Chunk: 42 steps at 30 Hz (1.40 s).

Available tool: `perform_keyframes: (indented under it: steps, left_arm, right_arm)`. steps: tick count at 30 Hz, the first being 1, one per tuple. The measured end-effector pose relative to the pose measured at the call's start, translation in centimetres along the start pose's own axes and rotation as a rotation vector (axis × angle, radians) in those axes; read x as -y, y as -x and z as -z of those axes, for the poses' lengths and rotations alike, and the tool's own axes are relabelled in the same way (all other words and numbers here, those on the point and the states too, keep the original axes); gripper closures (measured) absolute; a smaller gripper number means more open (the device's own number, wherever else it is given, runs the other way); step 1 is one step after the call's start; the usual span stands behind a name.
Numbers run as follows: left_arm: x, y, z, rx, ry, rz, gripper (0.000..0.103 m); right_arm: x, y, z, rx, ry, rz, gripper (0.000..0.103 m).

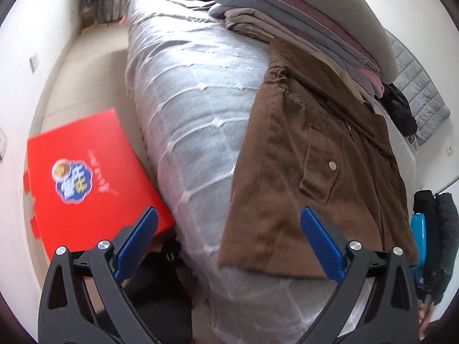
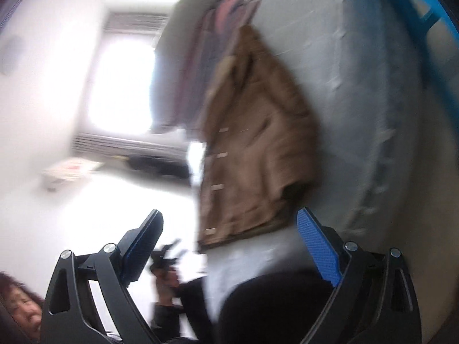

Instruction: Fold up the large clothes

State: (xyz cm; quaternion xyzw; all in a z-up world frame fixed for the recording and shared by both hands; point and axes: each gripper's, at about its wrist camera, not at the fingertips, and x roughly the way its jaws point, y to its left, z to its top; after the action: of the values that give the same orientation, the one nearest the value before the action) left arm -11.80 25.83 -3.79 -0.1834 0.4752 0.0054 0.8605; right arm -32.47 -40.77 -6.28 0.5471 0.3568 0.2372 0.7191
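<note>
A brown jacket (image 1: 309, 166) lies folded on the grey quilted bed (image 1: 195, 109), its hem toward me, with a snap pocket facing up. My left gripper (image 1: 229, 229) is open and empty, held above the bed's near edge, just short of the jacket's hem. In the blurred, tilted right wrist view the jacket (image 2: 252, 149) lies on the bed (image 2: 358, 114). My right gripper (image 2: 229, 235) is open and empty, held off the jacket's near edge.
A stack of folded clothes (image 1: 309, 23) sits on the bed behind the jacket. A red box (image 1: 91, 177) lies on the floor left of the bed. Dark clothes (image 1: 401, 109) and a grey padded garment (image 1: 418, 86) lie at the right. The other gripper (image 1: 424, 235) shows at the right edge.
</note>
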Motion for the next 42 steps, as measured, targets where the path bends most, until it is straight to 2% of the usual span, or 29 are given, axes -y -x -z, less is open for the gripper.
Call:
perform_keyframes:
  steps: [2,5,7,8,10,12,14,15,18,20,22,26,29,34,38,42]
  left_arm:
    - [-0.1,0.3,0.6,-0.009,0.009,0.007,0.007]
    - [0.5,1.0,1.4,-0.011,-0.007,0.014,0.007]
    - [1.3,1.3,2.0,-0.012,-0.021,0.027,0.007]
    - [1.6,1.4,2.2,-0.017,-0.025,0.033,0.007]
    - [2.3,1.3,2.6,-0.027,-0.033,0.042,0.007]
    - [2.9,1.1,2.9,-0.035,-0.038,0.046,0.007]
    - [3.2,1.0,3.1,-0.042,-0.040,0.049,0.007]
    - [3.3,0.9,3.2,-0.044,-0.043,0.051,0.007]
    - [3.5,0.6,3.6,-0.058,-0.053,0.050,0.007]
    - [3.2,0.1,3.8,-0.075,-0.035,0.057,0.007]
    - [2.5,-0.3,3.8,-0.095,0.009,0.075,0.007]
    - [0.6,-0.9,3.3,-0.103,0.105,0.085,0.007]
    - [-0.2,-1.2,2.5,-0.092,0.108,0.058,0.007]
    - [-0.4,-2.7,1.3,-0.126,0.046,-0.058,0.007]
    - [-0.6,-4.2,1.2,-0.167,-0.002,-0.142,0.007]
    - [-0.9,-4.2,1.3,-0.127,-0.029,-0.254,0.007]
  right_arm:
    - [0.2,-1.1,-0.1,-0.008,-0.023,-0.034,0.012]
    - [0.8,-3.4,-1.0,-0.054,-0.082,-0.143,0.012]
    - [0.9,-5.1,-1.5,-0.092,-0.097,-0.168,0.012]
    - [1.0,-6.2,-1.6,-0.122,-0.109,-0.147,0.011]
    - [1.4,-7.6,-2.0,-0.127,-0.135,-0.091,0.012]
    - [1.5,-6.3,-2.7,-0.014,-0.156,-0.054,0.012]
    - [1.0,-3.5,-2.7,0.140,-0.149,-0.073,0.012]
    - [0.5,-2.6,-2.3,0.170,-0.131,-0.061,0.012]
    - [-1.3,-1.3,-0.8,0.160,-0.030,0.011,0.011]
    - [-3.2,-0.3,0.3,0.159,0.091,0.175,0.008]
    - [-3.6,0.5,0.7,0.154,0.144,0.289,0.007]
    - [-2.2,1.0,0.2,0.148,0.090,0.303,0.007]
    - [-0.9,0.8,-0.9,0.140,0.053,0.281,0.007]
    - [1.1,0.1,-3.2,0.115,-0.036,0.246,0.007]
    - [2.3,-0.8,-4.6,0.093,-0.075,0.271,0.007]
    - [2.9,-1.6,-5.4,0.069,-0.089,0.285,0.007]
